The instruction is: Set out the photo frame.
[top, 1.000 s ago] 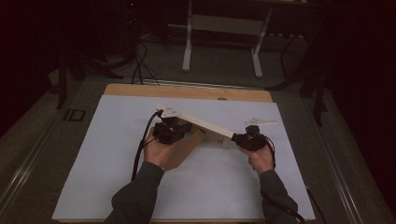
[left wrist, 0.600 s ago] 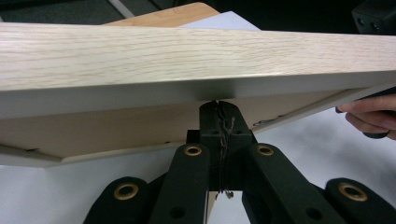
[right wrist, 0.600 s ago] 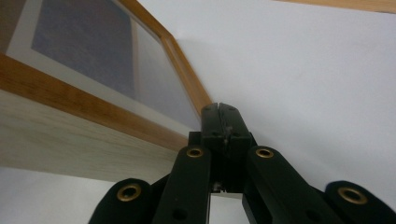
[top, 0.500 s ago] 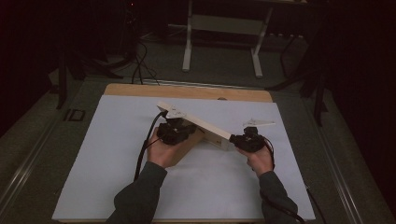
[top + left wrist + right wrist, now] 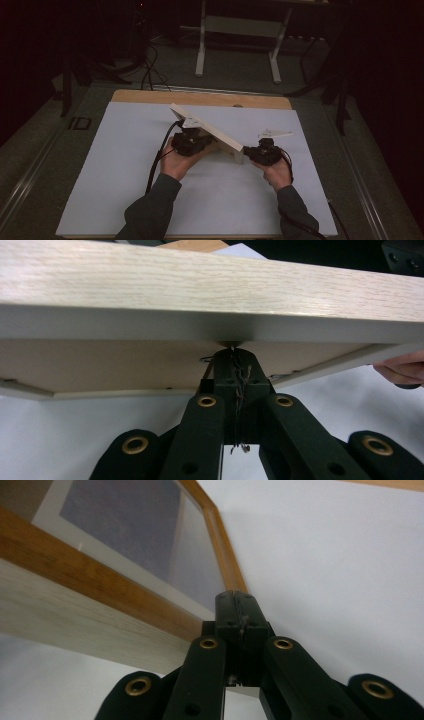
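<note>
A light wooden picture frame [image 5: 207,129] is tilted up over the white sheet [image 5: 125,165], its far left end highest. My left gripper [image 5: 200,142] sits beneath it. In the left gripper view the jaws are shut together, and the gripper [image 5: 233,352] touches the frame's underside edge [image 5: 210,285] with its tips. My right gripper [image 5: 250,152] meets the frame's near right corner. Seen from the right gripper view, my right gripper [image 5: 235,600] is shut, its tips against the frame's brown inner border [image 5: 100,595]. Nothing is clamped between either pair of jaws.
The sheet covers most of a wooden table, whose bare edge [image 5: 200,97] shows at the back. Beyond it are a white stand's legs [image 5: 240,45] and cables on the dark floor [image 5: 150,70]. A hand [image 5: 400,370] shows at the right of the left gripper view.
The frame's far left end has tipped slightly higher. Both hands have stayed almost where they were, with the jaws still shut.
</note>
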### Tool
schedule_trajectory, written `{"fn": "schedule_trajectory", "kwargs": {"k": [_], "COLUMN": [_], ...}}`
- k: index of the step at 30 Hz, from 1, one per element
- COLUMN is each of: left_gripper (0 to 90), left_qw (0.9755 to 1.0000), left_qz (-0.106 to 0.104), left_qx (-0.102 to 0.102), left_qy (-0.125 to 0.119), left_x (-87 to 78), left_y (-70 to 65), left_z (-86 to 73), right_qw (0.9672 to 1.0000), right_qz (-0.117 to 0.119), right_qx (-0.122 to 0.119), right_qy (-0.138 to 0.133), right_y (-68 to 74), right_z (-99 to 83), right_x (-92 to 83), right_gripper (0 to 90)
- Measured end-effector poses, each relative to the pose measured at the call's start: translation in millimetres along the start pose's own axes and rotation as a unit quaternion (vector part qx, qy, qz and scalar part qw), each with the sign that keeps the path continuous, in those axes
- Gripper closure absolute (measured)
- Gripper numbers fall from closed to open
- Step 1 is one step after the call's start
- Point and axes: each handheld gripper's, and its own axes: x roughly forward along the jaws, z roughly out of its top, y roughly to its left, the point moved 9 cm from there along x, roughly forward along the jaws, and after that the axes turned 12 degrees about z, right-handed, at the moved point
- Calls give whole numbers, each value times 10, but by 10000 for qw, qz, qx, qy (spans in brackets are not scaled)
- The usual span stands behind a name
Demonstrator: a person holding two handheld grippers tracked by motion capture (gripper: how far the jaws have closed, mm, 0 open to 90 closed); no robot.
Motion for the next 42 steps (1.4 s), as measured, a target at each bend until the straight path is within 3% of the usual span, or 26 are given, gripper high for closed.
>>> {"fn": "schedule_trajectory", "kwargs": {"k": [16, 42], "left_gripper": [899, 899], "left_qw": [9999, 9990], "left_qz": [15, -243], "left_qx": [83, 260], "left_qy": [105, 269], "left_x": [61, 157], "left_y": [1, -64], "left_z": [-36, -121], "right_qw": [9995, 9976], "right_qz": [162, 367], "right_qx": [-258, -576], "right_qy": [120, 66], "right_y": [175, 449], "right_z": [-34, -47], "right_x": [33, 54], "right_gripper": [900, 900]}}
